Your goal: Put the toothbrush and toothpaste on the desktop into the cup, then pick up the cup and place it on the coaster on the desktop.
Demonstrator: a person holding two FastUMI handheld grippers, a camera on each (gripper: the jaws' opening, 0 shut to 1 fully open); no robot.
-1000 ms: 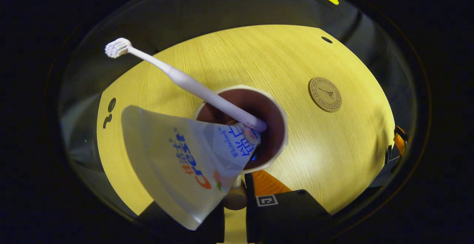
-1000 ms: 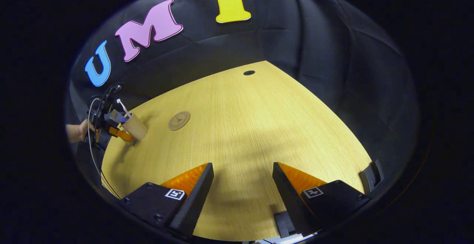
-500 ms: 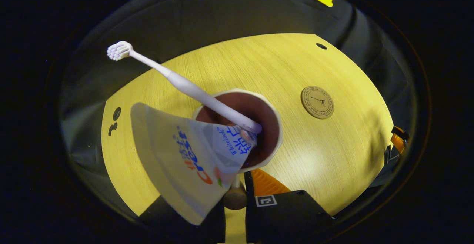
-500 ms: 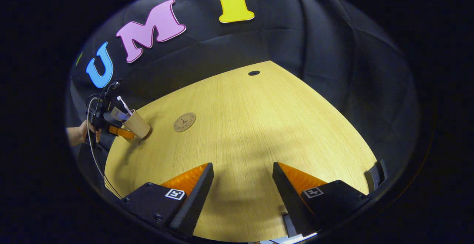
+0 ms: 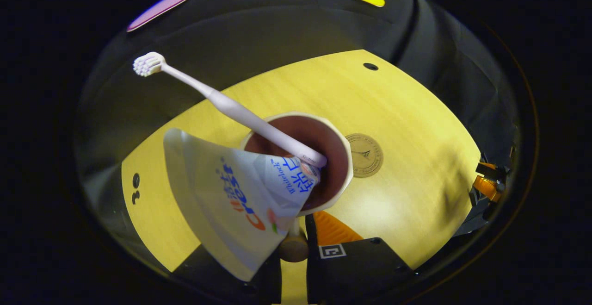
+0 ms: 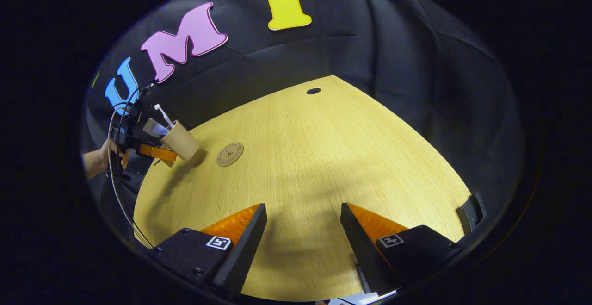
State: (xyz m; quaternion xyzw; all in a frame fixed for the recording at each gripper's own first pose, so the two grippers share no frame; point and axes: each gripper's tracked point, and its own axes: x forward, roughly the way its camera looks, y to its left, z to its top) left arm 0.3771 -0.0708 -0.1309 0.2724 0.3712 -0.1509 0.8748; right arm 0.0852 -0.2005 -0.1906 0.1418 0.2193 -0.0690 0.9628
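Observation:
A paper cup [image 5: 340, 145] with a brown inside holds a white toothbrush [image 5: 222, 103] and a white toothpaste tube [image 5: 231, 189], both leaning out to the left. My left gripper [image 5: 296, 233] is shut on the cup's near wall, with the tube hiding one finger. In the right gripper view the cup [image 6: 182, 140] hangs tilted above the table in the left gripper [image 6: 157, 152], just left of the round brown coaster [image 6: 230, 153]. In the left gripper view, the coaster [image 5: 365, 154] lies right beside the cup's rim. My right gripper [image 6: 303, 210] stands open over the table's near edge.
The light wooden table [image 6: 333, 157] has a small dark hole [image 6: 313, 91] near its far edge. A hand [image 6: 99, 159] with trailing cables holds the left gripper at the table's left edge. The right gripper [image 5: 485, 187] shows at the far right of the left gripper view.
The left gripper has carried the cup up and toward the coaster, which now sits next to the cup's rim. The right gripper has stayed where it was, open.

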